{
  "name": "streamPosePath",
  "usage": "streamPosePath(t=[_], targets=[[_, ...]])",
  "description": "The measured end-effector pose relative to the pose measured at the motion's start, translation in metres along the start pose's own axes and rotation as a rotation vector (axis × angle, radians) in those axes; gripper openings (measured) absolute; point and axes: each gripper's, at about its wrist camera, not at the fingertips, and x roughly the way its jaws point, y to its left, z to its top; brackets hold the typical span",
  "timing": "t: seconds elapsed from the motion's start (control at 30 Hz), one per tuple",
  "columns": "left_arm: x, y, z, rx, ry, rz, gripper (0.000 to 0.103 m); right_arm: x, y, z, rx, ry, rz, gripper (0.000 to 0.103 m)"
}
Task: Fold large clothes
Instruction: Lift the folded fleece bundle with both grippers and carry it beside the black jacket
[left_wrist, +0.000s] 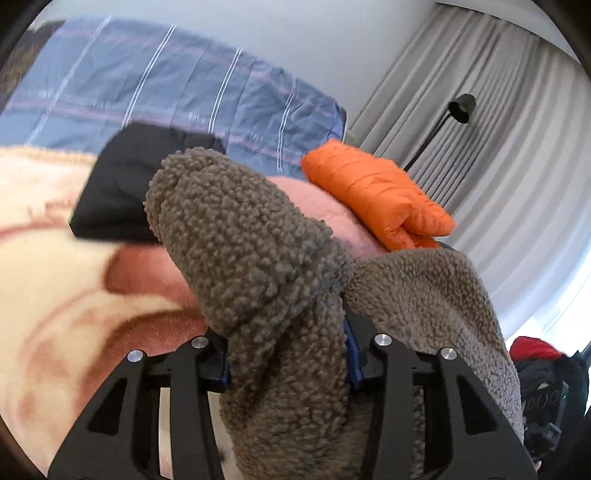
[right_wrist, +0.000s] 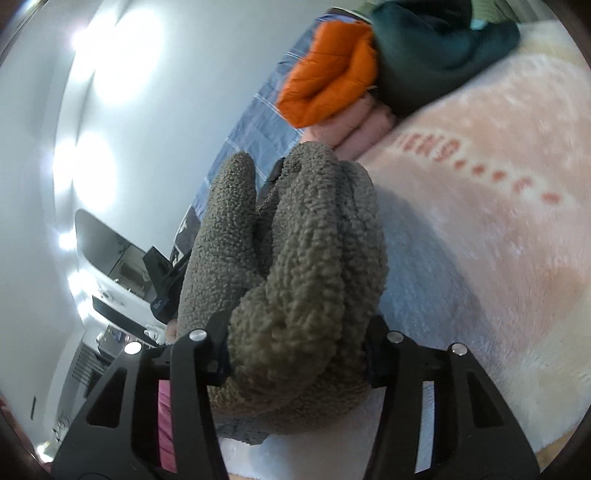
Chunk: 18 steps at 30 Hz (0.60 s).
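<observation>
A grey-brown fleece garment fills the middle of the left wrist view. My left gripper is shut on a thick bunch of it and holds it above the bed. The same fleece garment fills the right wrist view, where my right gripper is shut on another bunched part. Its fingertips are buried in the fabric. The fleece hangs in folds between and over both grippers.
A pink and cream blanket covers the bed. A folded orange puffer jacket lies on a pink garment, with a black garment beside them and a dark green one. A blue striped quilt, grey curtains and a black lamp stand behind.
</observation>
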Motion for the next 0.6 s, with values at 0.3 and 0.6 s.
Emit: streamPosePath(t=[0.3,0.6], targets=[[-0.078,-0.036,0.015,0.073,-0.103,0.042,0.044,-0.01,0.036,0.005,-0.086,-0.005,0.09,0.051],[-0.098,-0.053,0.012,-0.013,-0.211,0.177,0.044,0.064,0.103,0.033,-0.173,0.117,0.25,0.051]])
